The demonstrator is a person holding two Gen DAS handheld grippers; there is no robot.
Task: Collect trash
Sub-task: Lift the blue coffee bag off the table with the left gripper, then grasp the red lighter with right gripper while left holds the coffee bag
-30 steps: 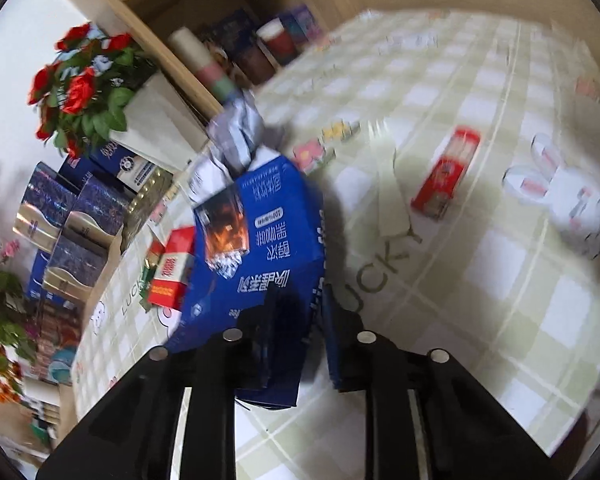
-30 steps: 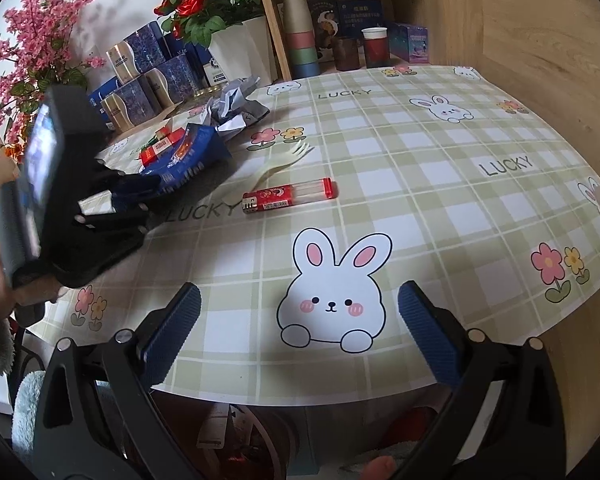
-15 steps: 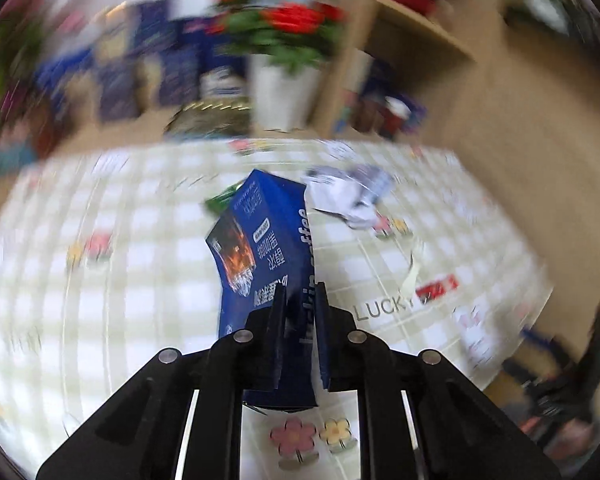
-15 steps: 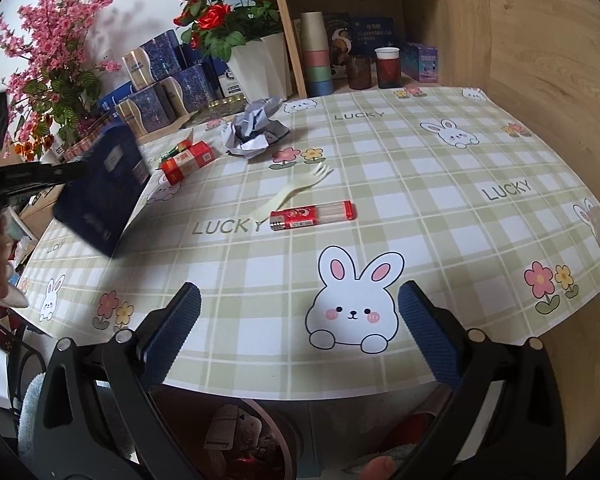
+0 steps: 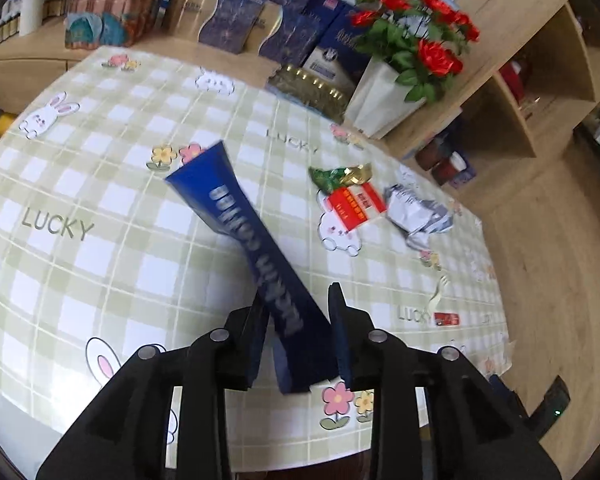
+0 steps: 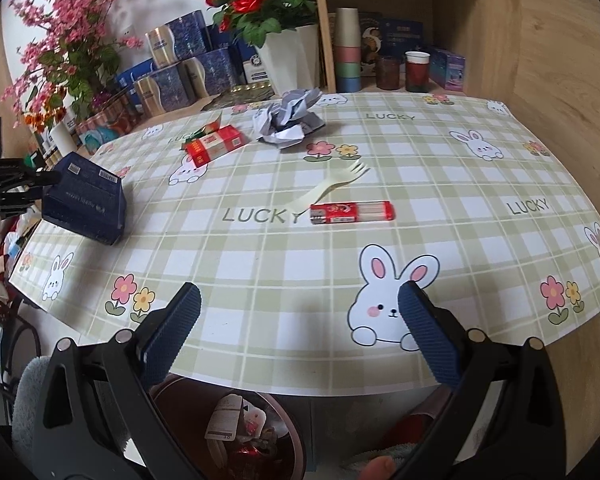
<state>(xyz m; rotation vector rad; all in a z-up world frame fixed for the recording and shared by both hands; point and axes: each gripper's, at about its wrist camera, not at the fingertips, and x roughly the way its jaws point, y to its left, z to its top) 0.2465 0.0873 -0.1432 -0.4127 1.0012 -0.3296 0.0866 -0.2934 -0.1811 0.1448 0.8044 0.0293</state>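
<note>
The left gripper point(image 5: 296, 320) has the blue carton point(image 5: 252, 248) sitting between its jaws, and they've just been easing apart. There's a visible gap on the right side, so the pads look loose around it rather than squeezing. From the right wrist view that same carton point(image 6: 86, 200) hangs at the left end of the checked tablecloth point(image 6: 440, 184), right over its edge, with the left gripper point(image 6: 28, 184) behind it.

The right gripper point(image 6: 300, 332) is spread wide with nothing in it, hovering above the near edge of the tablecloth just by a printed bunny.

The rest of the trash is all on that tablecloth. A red wrapper point(image 6: 350, 213) lies about in the middle, with a pale plastic fork point(image 6: 332, 188) touching its left end and angling toward the far side. Further back, near the far edge, there's a red packet point(image 6: 214, 145) with a green foil scrap at it, and just right of that a crumpled paper ball point(image 6: 290, 122).

Under the near edge of the tablecloth, a dark bin point(image 6: 236, 432) sits with some rubbish already in it.
</note>
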